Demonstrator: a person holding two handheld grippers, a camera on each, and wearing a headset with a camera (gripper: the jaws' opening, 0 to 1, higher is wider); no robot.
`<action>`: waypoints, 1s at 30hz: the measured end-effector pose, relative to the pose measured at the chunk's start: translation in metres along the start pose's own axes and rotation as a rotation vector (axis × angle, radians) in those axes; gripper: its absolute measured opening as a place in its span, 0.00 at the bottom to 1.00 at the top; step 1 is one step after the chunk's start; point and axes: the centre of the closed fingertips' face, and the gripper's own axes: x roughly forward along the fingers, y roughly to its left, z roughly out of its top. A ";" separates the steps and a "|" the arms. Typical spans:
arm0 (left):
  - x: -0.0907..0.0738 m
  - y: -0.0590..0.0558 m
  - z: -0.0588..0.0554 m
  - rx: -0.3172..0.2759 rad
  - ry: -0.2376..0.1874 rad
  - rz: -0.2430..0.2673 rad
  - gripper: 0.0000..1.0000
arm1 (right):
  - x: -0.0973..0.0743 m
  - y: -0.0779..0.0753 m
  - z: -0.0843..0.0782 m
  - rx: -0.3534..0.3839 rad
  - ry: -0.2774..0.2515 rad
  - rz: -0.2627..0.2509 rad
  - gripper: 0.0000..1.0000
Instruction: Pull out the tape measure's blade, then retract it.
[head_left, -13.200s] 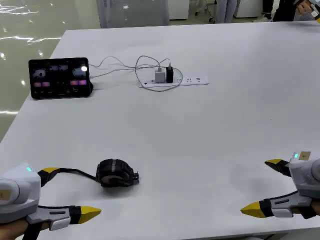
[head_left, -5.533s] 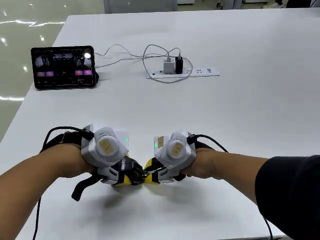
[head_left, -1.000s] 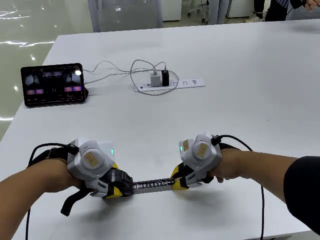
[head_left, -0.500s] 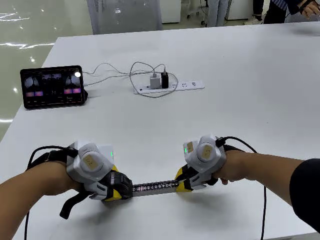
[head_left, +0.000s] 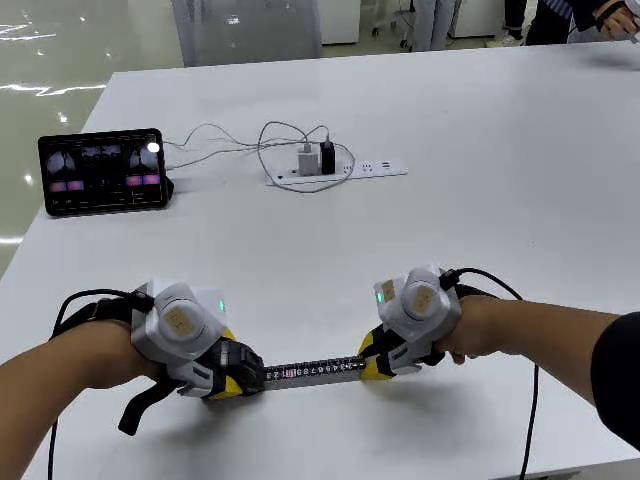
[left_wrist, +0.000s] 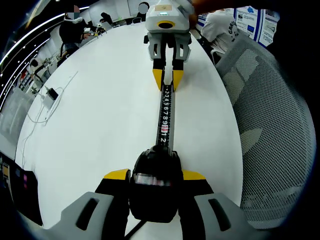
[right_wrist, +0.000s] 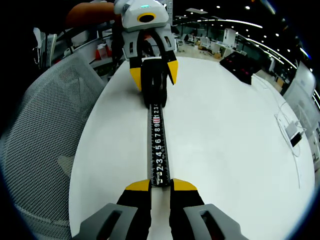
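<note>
My left hand-held gripper (left_wrist: 155, 175) tight on the case (left_wrist: 156, 192), right hand-held gripper (right_wrist: 160, 186) tight on the blade (right_wrist: 157, 145); tablet (head_left: 102, 172), power strip (head_left: 345, 170) well clear.

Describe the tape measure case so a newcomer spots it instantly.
On the white table, look to the near edge, where two grippers face each other. The tape measure case is the black, rounded lump clamped in the left gripper; a numbered blade runs from it to the right gripper.

I get bright, even light from ceiling lights (right_wrist: 235, 21), glare streaks on the glossy floor (head_left: 50, 90) far left, soft shadows on the near table (head_left: 480, 200), and strong fisheye bending at both gripper views' edges.
</note>
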 end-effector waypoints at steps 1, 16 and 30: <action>0.000 0.000 0.000 0.000 0.000 0.000 0.32 | 0.000 0.000 -0.001 0.001 0.000 -0.001 0.09; 0.001 0.000 0.000 0.000 -0.001 0.001 0.32 | -0.008 0.000 -0.010 0.012 0.005 -0.004 0.09; 0.000 0.000 0.000 -0.002 -0.004 0.003 0.32 | -0.014 -0.001 -0.020 0.025 0.008 -0.003 0.09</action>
